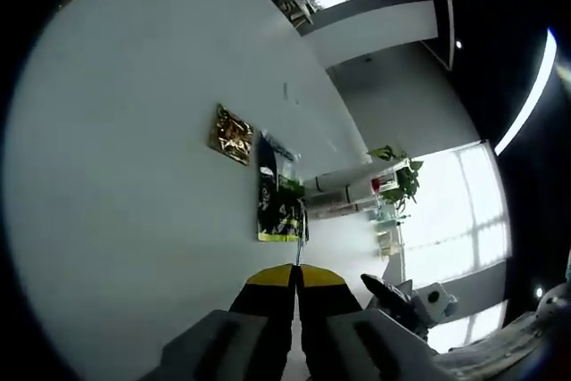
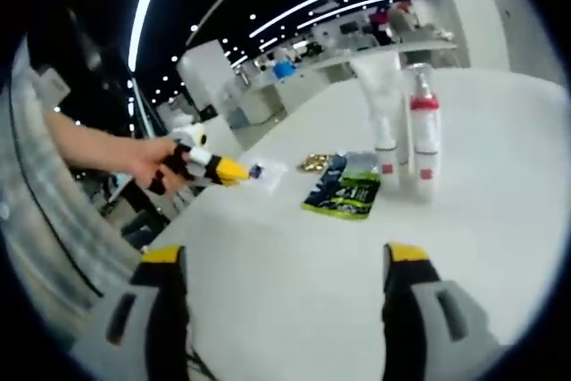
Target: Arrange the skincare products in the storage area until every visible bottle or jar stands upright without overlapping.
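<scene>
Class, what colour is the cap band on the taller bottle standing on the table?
Red, on the white taller bottle; clearest in the right gripper view.

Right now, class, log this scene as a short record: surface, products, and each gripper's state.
surface: white tabletop
upright: white tube beside red-capped white bottle
lying flat: green-and-black sachet, gold foil packet
left gripper: jaws closed, empty, yellow tips
right gripper: jaws wide apart, empty

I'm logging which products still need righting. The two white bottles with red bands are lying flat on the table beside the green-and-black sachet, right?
Not quite. In the right gripper view the two white bottles with red bands stand upright on the table, beside the green-and-black sachet, which does lie flat.
</scene>
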A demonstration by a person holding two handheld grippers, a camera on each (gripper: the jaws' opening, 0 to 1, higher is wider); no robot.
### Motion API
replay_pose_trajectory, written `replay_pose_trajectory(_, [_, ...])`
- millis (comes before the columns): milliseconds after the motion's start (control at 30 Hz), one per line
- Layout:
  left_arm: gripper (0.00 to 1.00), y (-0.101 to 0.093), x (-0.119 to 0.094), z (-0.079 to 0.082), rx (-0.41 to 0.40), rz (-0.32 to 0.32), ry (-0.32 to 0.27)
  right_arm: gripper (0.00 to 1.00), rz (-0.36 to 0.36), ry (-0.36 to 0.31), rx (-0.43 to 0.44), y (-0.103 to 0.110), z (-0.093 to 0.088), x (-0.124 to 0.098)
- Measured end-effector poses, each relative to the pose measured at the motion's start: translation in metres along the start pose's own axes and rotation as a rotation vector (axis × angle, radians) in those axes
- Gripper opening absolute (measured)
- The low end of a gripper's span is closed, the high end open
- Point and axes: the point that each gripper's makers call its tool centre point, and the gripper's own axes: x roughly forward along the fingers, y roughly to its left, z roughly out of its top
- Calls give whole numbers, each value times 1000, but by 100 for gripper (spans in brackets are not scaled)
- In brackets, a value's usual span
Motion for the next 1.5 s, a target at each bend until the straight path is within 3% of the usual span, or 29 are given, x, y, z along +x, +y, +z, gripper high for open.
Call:
replay_pose_trajectory(233, [0, 6, 11, 11, -12, 29, 10, 90, -20, 10, -29, -7, 2, 3])
replay_pose_trajectory(633, [1, 20, 26, 27, -20, 74, 48, 89, -43, 37, -7, -22, 2, 3])
replay_pose_trajectory(900, [1, 31, 34, 35, -34, 103, 43, 88, -45, 54, 14, -24, -4, 4])
replay_pose_trajectory(1033, [1, 33, 39, 35, -41, 115, 52, 88, -46, 62, 26, -27, -5, 4])
replay_pose_trajectory(1333, [3, 54, 40, 30, -25, 208, 82, 87, -64, 45, 67, -38, 1, 1])
replay_pose_trajectory(1500, [4, 59, 39, 27, -11, 228, 99, 87, -66, 74, 45, -35, -7, 0])
